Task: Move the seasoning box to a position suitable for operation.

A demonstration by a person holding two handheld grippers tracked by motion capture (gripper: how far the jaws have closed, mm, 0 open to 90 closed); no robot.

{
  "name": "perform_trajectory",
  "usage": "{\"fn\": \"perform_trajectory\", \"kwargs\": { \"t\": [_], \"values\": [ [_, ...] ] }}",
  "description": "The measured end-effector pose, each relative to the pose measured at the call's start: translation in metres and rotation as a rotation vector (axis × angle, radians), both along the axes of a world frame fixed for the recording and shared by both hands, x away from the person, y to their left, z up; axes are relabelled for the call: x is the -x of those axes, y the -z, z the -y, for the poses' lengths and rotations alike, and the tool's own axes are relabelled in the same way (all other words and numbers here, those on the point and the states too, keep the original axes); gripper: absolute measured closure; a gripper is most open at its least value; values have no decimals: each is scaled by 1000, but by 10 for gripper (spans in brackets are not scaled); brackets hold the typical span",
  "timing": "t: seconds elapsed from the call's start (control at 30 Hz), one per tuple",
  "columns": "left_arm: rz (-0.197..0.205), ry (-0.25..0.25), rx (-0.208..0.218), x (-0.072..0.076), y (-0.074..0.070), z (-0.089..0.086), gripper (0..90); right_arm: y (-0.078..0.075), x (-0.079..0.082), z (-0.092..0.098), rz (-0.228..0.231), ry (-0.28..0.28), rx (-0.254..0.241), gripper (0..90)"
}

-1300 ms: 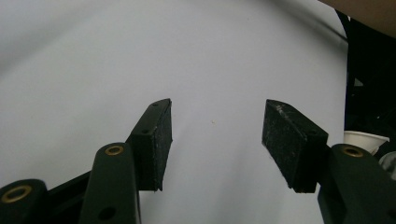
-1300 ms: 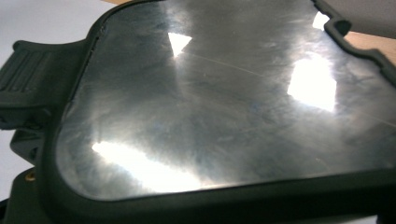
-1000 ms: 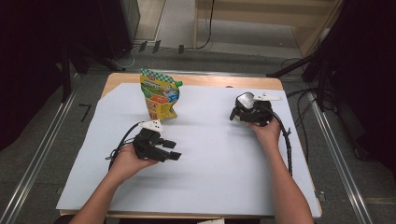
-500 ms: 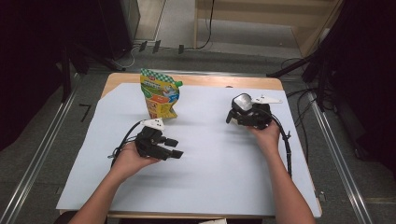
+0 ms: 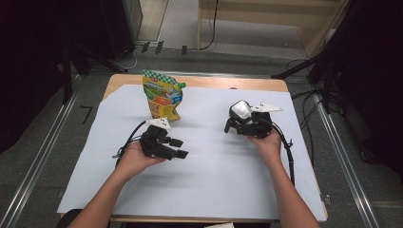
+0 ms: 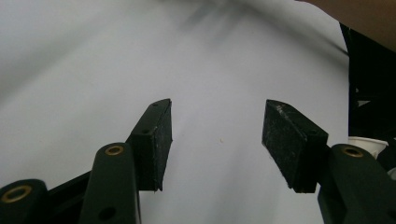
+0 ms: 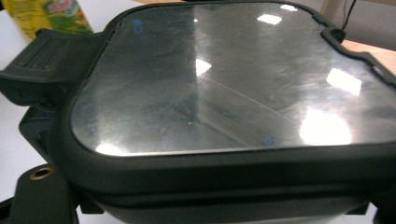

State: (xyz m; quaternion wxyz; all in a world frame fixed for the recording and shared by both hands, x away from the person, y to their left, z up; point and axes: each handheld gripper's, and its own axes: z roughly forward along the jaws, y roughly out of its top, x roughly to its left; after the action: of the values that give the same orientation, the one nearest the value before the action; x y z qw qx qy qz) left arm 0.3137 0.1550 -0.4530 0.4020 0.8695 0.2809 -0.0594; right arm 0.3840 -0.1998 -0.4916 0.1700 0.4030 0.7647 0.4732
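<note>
**Lidded box riding in the right fingers, left fingers waiting empty**

We are looking first at the right gripper [image 5: 236, 122], whose fingers are closing around a black lidded box [image 7: 224, 93]. The pads themselves are lying hidden under the box's body, so we are judging the hold from how the box [image 5: 241, 110] is sitting tilted at the gripper's tip, above the right side of the table [image 5: 199, 83]. The left gripper [image 6: 218, 116] is hanging low over the white sheet [image 5: 209, 185] with its fingers [image 6: 156, 135] spread wide and nothing between them.

The box is looking stiff to us: a hard dark frame, a ribbed latch tab [image 7: 51, 51] at one side and a glossy flat lid that is throwing back the ceiling lights. We are expecting that smooth lid to be slippery and easily scratched, so the frame's thick rim or the tabs are looking like the safer places to take hold, with the empty left fingers steadying the far side. The glare is keeping us from telling what, if anything, is lying inside.

Farther out, a green and yellow pouch [image 5: 163, 97] is standing upright near the table's far edge, just beyond the left hand [image 5: 135, 159] and well apart from the box. Its top is looking closed, and its contents are staying out of sight.
</note>
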Motion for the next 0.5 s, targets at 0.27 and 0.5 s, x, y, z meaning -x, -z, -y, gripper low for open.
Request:
{"fn": "perform_trajectory", "kwargs": {
  "t": [0.27,0.5],
  "values": [
    [-1,-22,-12,-9,1,-3,441,-6,21,-12,6,-45,-6,157],
    [7,-41,0,-15,0,-9,444,-7,40,-27,-4,-91,-9,157]
  ]
}}
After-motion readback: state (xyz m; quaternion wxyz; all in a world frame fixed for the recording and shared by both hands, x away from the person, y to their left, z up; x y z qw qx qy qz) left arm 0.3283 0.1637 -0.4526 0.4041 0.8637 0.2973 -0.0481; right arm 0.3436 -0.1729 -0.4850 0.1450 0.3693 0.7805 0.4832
